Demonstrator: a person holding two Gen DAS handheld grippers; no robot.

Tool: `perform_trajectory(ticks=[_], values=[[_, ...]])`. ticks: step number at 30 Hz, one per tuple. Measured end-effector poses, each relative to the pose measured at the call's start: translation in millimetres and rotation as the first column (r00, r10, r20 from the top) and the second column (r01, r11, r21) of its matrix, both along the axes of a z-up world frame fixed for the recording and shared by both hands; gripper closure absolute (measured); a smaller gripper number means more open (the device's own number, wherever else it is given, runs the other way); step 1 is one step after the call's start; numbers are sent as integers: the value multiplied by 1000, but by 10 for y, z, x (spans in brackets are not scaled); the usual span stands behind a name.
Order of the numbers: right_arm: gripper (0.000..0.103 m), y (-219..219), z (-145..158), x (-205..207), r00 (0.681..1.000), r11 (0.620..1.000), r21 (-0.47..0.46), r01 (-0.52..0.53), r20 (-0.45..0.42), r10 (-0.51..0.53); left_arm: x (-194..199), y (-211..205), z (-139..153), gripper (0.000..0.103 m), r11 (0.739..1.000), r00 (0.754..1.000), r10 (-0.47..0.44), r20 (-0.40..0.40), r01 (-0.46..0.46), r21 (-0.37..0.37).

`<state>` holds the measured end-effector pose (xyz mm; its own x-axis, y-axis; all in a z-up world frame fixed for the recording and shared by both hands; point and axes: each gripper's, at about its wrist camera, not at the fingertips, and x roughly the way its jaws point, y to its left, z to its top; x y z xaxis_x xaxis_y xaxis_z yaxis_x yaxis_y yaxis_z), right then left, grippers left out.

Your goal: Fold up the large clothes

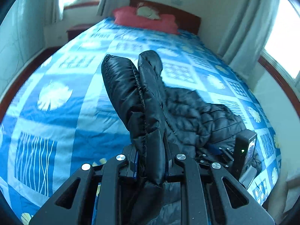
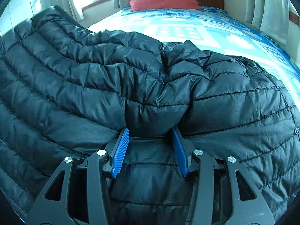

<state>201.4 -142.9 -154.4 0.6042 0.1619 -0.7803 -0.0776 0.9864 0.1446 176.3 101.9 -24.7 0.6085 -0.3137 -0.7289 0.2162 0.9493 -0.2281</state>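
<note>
Left wrist view: we see our left tongs (image 1: pixel 151 161) clamped on a narrow, doubled fold of the black puffer jacket (image 1: pixel 196 116), which stands up from the lower centre of the frame towards the middle, lifted off the blue patterned bed (image 1: pixel 56 97). The fabric is slick and the bite is thin, so we judge that the fold could slide out if we pull hard. The rest of the jacket lies crumpled in the lower right, beside the right tongs (image 1: pixel 245 150) at the right edge. Its weight may drag unevenly and skew the fold.

In the right wrist view the jacket fills the left, centre and right of the frame, bunched in creases on the bed. Our right tongs (image 2: pixel 151 148) stand partly apart, with a padded bulge of jacket squeezed between the blue pads (image 2: pixel 121 150). That thick, springy pinch could slip free. The red pillow (image 2: pixel 163 1) sits at the top centre, well apart.
</note>
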Motion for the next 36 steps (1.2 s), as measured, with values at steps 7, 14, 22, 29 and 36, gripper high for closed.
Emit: perform_trajectory(ticks=[7,14,22,29,36], values=[[49,-585,315,-411,996,998,18,64,64,-65,-29,-652,258,84,995,997,-61,39,58,79],[49,-1374,535,-797,974,982,30,187,120,-190,-35,-1490,269,84,976,987,-145,66,132,172],[48,-1860,432,-1016,956,960,43,277,88,-280,6,-2223,-28,84,951,976,-213,43,197,236],[48,-2096,300,-1108,947,948,39,316,50,-318,-20,-2660,-426,84,938,966,-257,-9,252,240],[47,-2196,152,-1130,945,945,46,325,12,-326,-88,-2838,-749,84,931,958,-285,-35,285,228]])
